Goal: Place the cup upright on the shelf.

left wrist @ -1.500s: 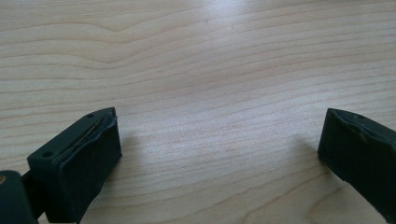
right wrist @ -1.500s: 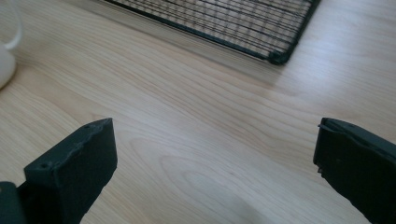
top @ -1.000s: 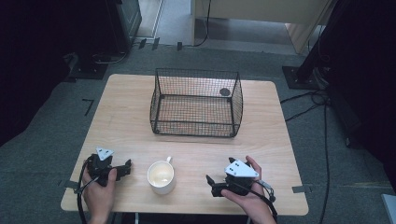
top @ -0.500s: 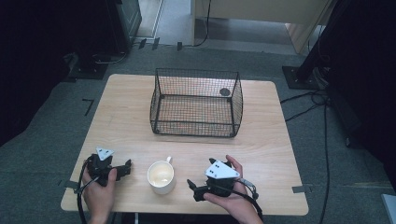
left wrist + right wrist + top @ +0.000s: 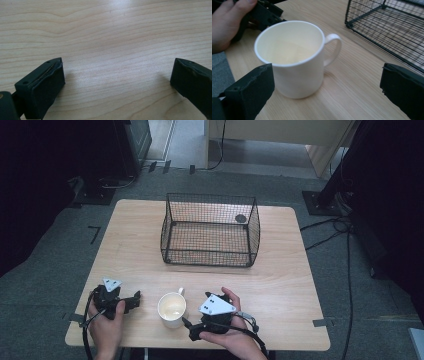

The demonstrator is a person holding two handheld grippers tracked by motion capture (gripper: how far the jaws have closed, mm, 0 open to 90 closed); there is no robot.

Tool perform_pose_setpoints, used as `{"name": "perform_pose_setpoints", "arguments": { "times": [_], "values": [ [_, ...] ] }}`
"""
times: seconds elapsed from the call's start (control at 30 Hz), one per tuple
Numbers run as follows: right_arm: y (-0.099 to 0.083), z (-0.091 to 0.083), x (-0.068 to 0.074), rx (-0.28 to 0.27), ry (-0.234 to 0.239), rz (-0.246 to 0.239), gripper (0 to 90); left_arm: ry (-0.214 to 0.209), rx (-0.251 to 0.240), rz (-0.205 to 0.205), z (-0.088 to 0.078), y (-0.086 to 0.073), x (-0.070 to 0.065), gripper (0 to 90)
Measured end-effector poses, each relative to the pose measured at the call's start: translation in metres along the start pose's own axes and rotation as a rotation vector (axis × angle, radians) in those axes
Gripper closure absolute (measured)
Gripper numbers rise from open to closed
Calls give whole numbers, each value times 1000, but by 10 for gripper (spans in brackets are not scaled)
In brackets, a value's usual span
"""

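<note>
Resting surface: a pale wooden table (image 5: pixel 285 285) carries everything, its grain plain under both grippers.
Basket: a black wire basket (image 5: pixel 209 231) stands upright on the far half of the table, well apart from both hands; a small dark round thing (image 5: pixel 240 218), too small to tell, lies at its far right corner.
Right gripper: the right gripper (image 5: pixel 192 329) lies low at the near edge, held by the person's right hand (image 5: pixel 231 336), pointing left toward the mug; its jaws stand wide apart with nothing between the pads. In the right gripper view its own gripper (image 5: pixel 327 87) frames the mug, the left jaw just beside the mug's wall; whether it touches cannot be told.
Left gripper: the left gripper (image 5: pixel 135 299) sits at the near left corner in the left hand (image 5: pixel 104 321), aimed right toward the mug; in the left gripper view (image 5: pixel 117 77) the jaws are spread wide over bare wood, holding nothing.
Mug: a white mug (image 5: pixel 172 309) stands upright near the front edge, between the two grippers, its handle turned toward the basket; the inside looks pale, contents unclear.
</note>
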State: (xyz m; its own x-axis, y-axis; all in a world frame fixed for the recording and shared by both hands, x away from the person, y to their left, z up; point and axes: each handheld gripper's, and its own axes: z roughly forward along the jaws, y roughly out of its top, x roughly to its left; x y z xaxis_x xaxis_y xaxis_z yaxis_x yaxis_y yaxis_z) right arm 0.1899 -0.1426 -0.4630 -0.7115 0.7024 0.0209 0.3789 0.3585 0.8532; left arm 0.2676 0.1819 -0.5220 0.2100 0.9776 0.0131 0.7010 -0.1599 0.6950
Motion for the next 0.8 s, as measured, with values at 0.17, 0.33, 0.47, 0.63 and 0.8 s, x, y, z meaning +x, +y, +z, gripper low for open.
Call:
{"name": "perform_pose_setpoints", "arguments": {
  "times": [0.17, 0.33, 0.47, 0.63, 0.8],
  "values": [
    [5, 10, 12, 0, 41, -20, 0, -4, 0, 2, 1, 1, -1, 0],
    [9, 19, 20, 1, 59, -33, 0, -4, 0, 2, 1, 1, -1, 0],
    [10, 27, 26, 2, 78, -35, 0, -3, 0, 2, 1, 1, -1, 0],
    [12, 38, 32, -5, 86, -24, 0, -4, 0, 2, 1, 1, -1, 0],
    [9, 47, 38, 14, 65, -46, 0, -4, 0, 2, 1, 1, -1, 0]
  ]
}}
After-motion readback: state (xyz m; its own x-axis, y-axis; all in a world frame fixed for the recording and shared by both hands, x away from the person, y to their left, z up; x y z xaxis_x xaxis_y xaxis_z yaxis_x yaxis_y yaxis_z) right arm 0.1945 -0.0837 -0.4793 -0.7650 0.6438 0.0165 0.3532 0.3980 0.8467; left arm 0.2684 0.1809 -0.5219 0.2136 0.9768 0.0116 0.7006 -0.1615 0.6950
